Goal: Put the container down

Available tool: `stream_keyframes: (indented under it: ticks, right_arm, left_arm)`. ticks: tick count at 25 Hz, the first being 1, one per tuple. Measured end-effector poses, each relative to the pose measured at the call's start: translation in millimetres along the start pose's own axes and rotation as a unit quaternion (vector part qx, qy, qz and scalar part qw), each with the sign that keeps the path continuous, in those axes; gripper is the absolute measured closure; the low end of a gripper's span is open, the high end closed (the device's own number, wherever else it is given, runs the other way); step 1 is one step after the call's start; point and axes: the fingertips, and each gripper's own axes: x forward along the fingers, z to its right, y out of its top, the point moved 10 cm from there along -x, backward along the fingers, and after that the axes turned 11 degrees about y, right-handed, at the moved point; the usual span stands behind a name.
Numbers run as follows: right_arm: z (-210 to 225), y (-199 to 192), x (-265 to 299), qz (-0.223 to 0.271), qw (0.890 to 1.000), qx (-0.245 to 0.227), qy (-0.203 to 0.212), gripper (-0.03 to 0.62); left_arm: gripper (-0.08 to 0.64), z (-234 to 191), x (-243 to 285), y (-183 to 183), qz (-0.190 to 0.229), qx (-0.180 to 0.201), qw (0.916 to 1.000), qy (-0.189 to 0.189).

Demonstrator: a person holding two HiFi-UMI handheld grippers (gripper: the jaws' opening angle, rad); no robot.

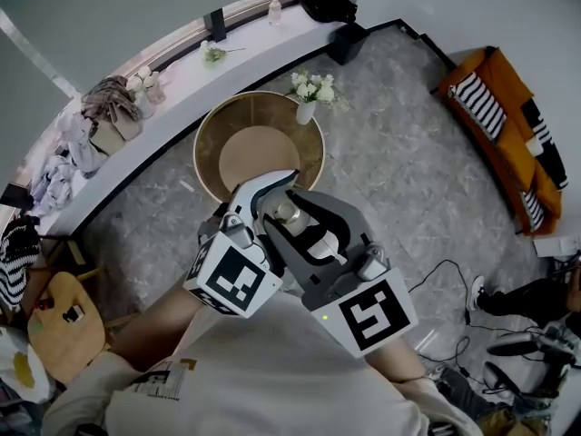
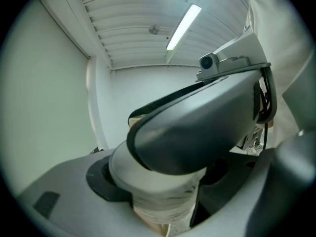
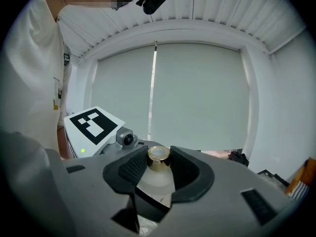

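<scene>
The container (image 1: 291, 214) is a small frosted white bottle with a gold cap (image 3: 158, 157). I hold it in the air, close to my chest and nearer to me than the round wooden table (image 1: 211, 127). My right gripper (image 3: 159, 168) is shut on the container (image 3: 157, 180) just below the cap. My left gripper (image 2: 163, 184) grips the white body of the container (image 2: 160, 204) from the other side. In the left gripper view, a dark grey jaw of the right gripper (image 2: 197, 127) covers the container's top. In the head view the left gripper (image 1: 270, 196) and right gripper (image 1: 313, 230) meet around it.
A white vase of flowers (image 1: 310, 94) stands on the table's far rim. Behind it runs a white ledge (image 1: 182, 89) with flowers and clothes. An orange sofa (image 1: 508, 125) is at the right, cables (image 1: 445, 280) lie on the floor, and a wooden stool (image 1: 64, 325) stands at the left.
</scene>
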Motion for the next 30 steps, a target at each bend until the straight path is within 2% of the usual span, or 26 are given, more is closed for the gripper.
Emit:
stream_keyframes:
  ticks: [11, 19, 24, 30]
  right_arm:
    - [76, 18, 78, -0.023, 1.000, 0.010, -0.010, 0.454]
    - [114, 24, 133, -0.036, 0.999, 0.015, -0.011, 0.454]
    - [134, 19, 154, -0.031, 0.999, 0.018, -0.010, 0.454]
    - [149, 12, 163, -0.052, 0.999, 0.007, -0.011, 0.454]
  left_arm:
    - [0.206, -100, 43, -16, 0.006, -0.003, 0.9999, -0.012]
    - [0.206, -162, 60, -34, 0.011, -0.002, 0.9997, -0.021]
    - [0.206, -187, 72, -45, 0.002, 0.007, 0.9994, -0.033]
    - [0.206, -194, 88, -56, 0.007, 0.002, 0.9997, -0.025]
